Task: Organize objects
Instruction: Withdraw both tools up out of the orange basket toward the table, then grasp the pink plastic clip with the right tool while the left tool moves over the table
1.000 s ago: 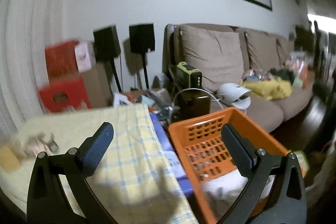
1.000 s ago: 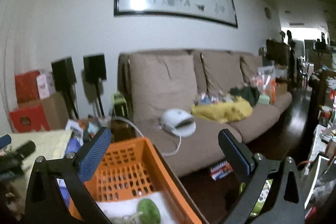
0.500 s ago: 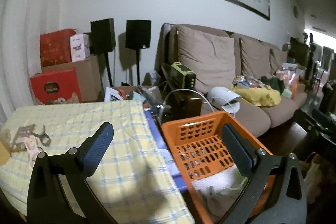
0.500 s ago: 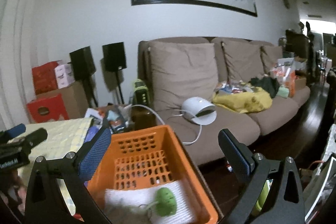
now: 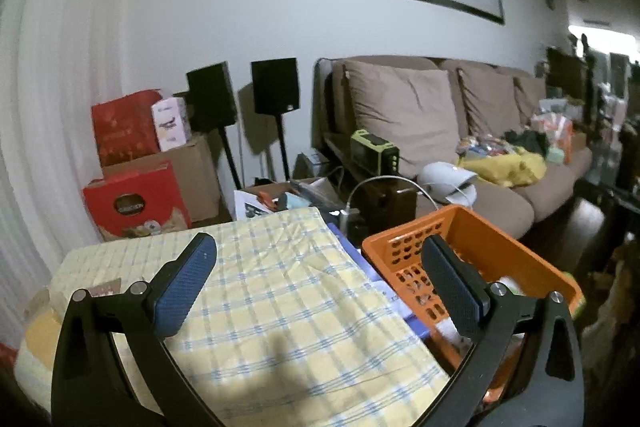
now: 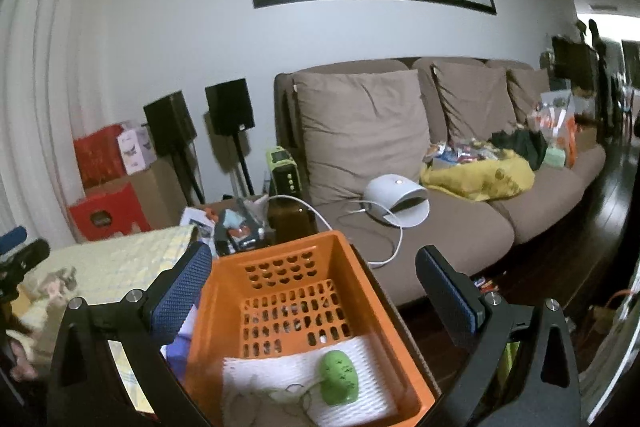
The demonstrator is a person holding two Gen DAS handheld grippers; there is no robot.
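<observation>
An orange perforated basket (image 6: 352, 267) (image 5: 516, 251) stands to the right of a table under a yellow checked cloth (image 5: 280, 299). In the basket lie a white ribbed cloth (image 6: 364, 391) and a green oval object (image 6: 338, 377) on a thin cord. My right gripper (image 6: 314, 287) hangs open above the basket with nothing between its fingers. My left gripper (image 5: 320, 275) is open over the cloth's right part, empty too. Small objects (image 6: 54, 281) lie at the table's far left, blurred.
A brown sofa (image 6: 420, 195) behind the basket carries a white dome device (image 6: 396, 193) with a cable, a yellow bundle (image 6: 480, 177) and bags. Two black speakers on stands (image 5: 276, 91), red boxes (image 5: 136, 199) and cardboard stand by the wall. Dark floor lies right.
Both views have swung a little left and downward. The basket sits further right in the left wrist view; more of its inside shows in the right wrist view. Both grippers stay open.
</observation>
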